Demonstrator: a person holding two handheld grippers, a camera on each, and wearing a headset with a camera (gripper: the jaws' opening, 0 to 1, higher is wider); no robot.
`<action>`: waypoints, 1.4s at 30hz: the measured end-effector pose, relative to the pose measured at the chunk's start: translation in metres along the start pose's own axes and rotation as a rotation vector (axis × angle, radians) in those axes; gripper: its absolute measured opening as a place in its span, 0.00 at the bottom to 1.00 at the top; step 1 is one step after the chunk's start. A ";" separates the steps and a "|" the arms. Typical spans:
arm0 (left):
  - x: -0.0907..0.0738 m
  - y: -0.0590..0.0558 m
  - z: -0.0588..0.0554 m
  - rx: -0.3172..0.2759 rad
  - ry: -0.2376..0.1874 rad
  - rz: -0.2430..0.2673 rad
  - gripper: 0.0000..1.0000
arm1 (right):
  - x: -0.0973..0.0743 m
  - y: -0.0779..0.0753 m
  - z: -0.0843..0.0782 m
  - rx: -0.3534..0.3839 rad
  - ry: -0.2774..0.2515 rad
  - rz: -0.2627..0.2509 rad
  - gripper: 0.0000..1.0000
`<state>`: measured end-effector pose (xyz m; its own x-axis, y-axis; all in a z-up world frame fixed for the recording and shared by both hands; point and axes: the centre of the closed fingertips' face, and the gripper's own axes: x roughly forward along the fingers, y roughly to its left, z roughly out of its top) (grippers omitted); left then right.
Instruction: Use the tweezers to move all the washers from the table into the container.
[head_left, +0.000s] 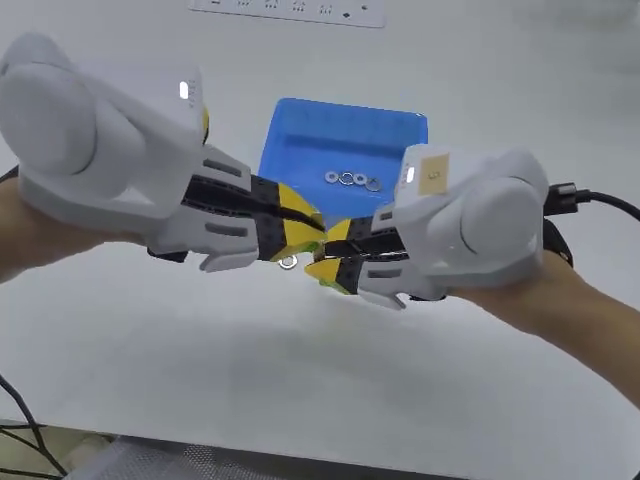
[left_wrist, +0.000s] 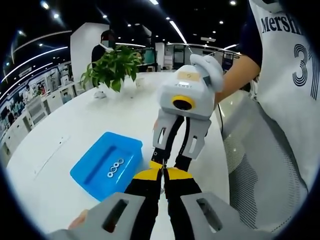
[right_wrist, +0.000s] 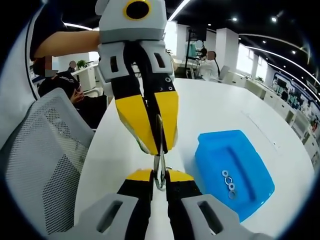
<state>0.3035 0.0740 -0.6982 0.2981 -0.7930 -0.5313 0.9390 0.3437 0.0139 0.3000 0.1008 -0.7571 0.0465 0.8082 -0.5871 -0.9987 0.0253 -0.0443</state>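
Table (head_left: 250, 370): running bare and white under the person's forearms, nearest the head camera.
Left gripper (left_wrist: 163, 172): reaching in from the person's left, its yellow-tipped jaws pressing together on the tweezers (right_wrist: 159, 161).
Right gripper (right_wrist: 160, 176): facing it tip to tip, its jaws likewise bearing on the thin metal, so both are pinching the one tool.
Tweezers: showing edge-on between the two sets of jaws. I cannot tell whether their own tips are spread or squeezed, and nothing is showing between them.
Loose washer (head_left: 288, 262): lying flat on the table just under the meeting grippers, on the near side of the blue container (head_left: 300, 135) and apart from it.
Container: sitting just beyond the grippers, open side up.
Washers inside (head_left: 350, 179): lying in a short row on its floor.
Step in hand: by my reading, the person is settling the hold on the tweezers before going for the loose washer.
Doing it well: one gripper should be pinching across the middle of the legs, so that squeezing closes the tips. The other should be letting go only once that hold is firm. The tips should be coming down steeply over the washer's rim or through its hole, since a flat ring is offering little edge.
Risk: a skewed hold is likely to be crossing the legs and flicking the washer away.
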 end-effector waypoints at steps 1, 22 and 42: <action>0.000 0.000 0.001 0.002 -0.001 0.000 0.07 | -0.001 -0.001 0.002 -0.002 -0.002 -0.001 0.10; -0.014 0.010 0.053 0.132 -0.011 0.022 0.07 | -0.032 -0.028 0.040 -0.086 -0.050 -0.072 0.10; -0.008 0.074 0.058 0.171 -0.029 0.055 0.07 | -0.036 -0.082 0.049 -0.092 -0.070 -0.139 0.10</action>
<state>0.3806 0.0762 -0.6436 0.3524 -0.7905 -0.5008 0.9358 0.2987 0.1871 0.3794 0.0985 -0.6931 0.1795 0.8396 -0.5127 -0.9764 0.0886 -0.1968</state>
